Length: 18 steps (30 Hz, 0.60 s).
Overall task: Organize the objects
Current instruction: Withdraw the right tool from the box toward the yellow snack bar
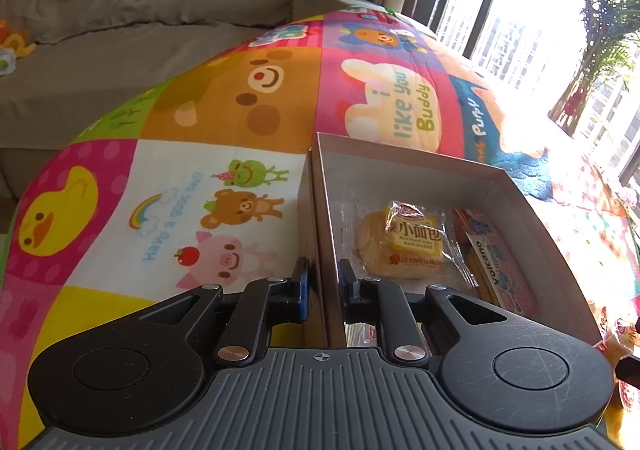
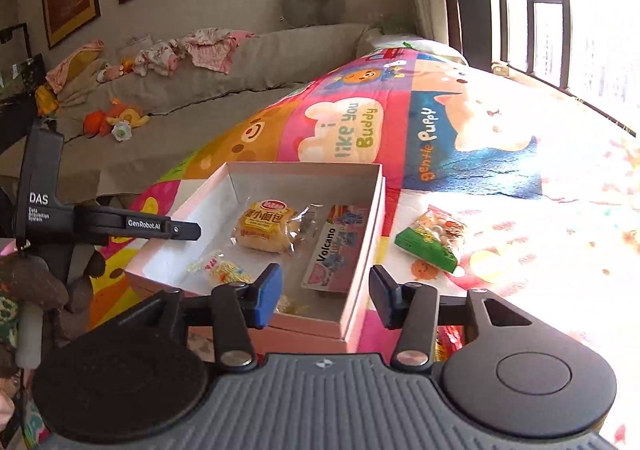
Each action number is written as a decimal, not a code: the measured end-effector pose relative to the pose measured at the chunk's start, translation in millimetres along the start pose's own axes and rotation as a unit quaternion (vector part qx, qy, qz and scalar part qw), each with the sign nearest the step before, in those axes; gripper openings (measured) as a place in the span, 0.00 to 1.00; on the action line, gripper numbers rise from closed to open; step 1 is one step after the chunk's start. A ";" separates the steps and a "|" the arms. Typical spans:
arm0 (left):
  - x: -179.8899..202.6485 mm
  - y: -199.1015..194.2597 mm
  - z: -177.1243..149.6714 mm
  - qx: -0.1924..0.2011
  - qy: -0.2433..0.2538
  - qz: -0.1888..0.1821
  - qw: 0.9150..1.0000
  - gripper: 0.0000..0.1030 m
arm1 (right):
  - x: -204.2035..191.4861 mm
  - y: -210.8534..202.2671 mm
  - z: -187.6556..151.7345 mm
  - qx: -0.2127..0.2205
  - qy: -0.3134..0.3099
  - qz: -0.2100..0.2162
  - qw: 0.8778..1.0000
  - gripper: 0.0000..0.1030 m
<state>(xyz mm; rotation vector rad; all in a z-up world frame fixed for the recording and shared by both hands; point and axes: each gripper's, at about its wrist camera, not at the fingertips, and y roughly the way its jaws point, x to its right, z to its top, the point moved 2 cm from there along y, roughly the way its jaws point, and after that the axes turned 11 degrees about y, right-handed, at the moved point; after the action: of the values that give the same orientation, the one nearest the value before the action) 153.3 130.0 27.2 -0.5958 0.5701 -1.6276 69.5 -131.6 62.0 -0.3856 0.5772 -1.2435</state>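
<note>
An open cardboard box (image 2: pixel 360 234) sits on a colourful cartoon mat (image 2: pixel 400 130). In it lie a yellow wrapped bread bun (image 2: pixel 266 226), a pink "Volcano" packet (image 2: pixel 334 250) and a small clear snack packet (image 2: pixel 220 270). My left gripper (image 1: pixel 322 286) is shut on the box's left wall (image 1: pixel 316 210), one finger on each side. It shows at the left of the right wrist view (image 2: pixel 160 228). My right gripper (image 2: pixel 326 294) is open and empty, above the box's near right corner. A green snack bag (image 2: pixel 434 240) lies on the mat right of the box.
A grey sofa (image 2: pixel 240 62) with baby clothes and soft toys stands behind the mat. Windows (image 2: pixel 560 10) run along the right. Another red packet (image 2: pixel 450 340) lies on the mat beside my right gripper. The bun (image 1: pixel 400 246) and the Volcano packet (image 1: pixel 500 274) show in the left wrist view.
</note>
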 end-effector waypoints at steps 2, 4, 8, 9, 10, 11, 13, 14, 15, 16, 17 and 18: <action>2.1 -1.0 0.1 -0.001 0.002 0.005 1.000 0.16 | 9.1 -15.0 -18.4 0.000 -0.025 -0.030 0.999 0.70; 4.6 -1.5 0.6 -0.001 0.006 0.011 1.000 0.15 | 18.8 -27.1 -39.4 -0.009 -0.042 -0.056 0.997 0.75; 9.8 -2.2 1.2 -0.005 0.016 0.019 1.000 0.15 | 36.9 -41.0 -71.6 -0.034 -0.029 -0.076 0.996 0.77; 11.2 -2.1 1.5 -0.006 0.020 0.021 1.000 0.15 | 41.0 -43.3 -77.3 -0.037 -0.017 -0.075 0.996 0.77; 12.6 -1.7 1.8 -0.008 0.023 0.022 0.999 0.15 | 44.5 -44.1 -80.9 -0.039 -0.008 -0.074 0.996 0.77; 14.2 -1.6 1.9 -0.009 0.026 0.023 0.999 0.14 | 47.1 -44.4 -83.8 -0.038 0.001 -0.075 0.996 0.77; 15.9 -1.3 2.5 -0.011 0.030 0.024 0.999 0.14 | 51.4 -42.3 -85.4 -0.037 0.018 -0.069 0.997 0.76; 16.2 -0.9 2.8 -0.011 0.031 0.026 0.999 0.14 | 51.7 -41.5 -85.4 -0.036 0.022 -0.065 0.997 0.71; 16.1 -0.6 2.9 -0.012 0.032 0.026 0.999 0.14 | 50.6 -40.9 -84.9 -0.032 0.022 -0.062 0.997 0.68; 16.1 -0.4 2.9 -0.012 0.031 0.026 0.999 0.14 | 49.5 -40.2 -84.2 -0.029 0.020 -0.061 0.997 0.59; 16.1 -0.2 3.1 -0.012 0.031 0.026 0.999 0.14 | 45.9 -38.3 -82.3 -0.028 0.019 -0.058 0.998 0.51; 16.3 -0.2 3.0 -0.012 0.032 0.026 0.999 0.14 | 44.0 -36.8 -80.6 -0.027 0.020 -0.056 0.998 0.49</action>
<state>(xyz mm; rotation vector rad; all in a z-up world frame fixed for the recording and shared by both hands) 153.3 113.7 30.6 -0.5438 0.6469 -1.5975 1.8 -181.5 10.0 -0.4443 0.6321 -1.3482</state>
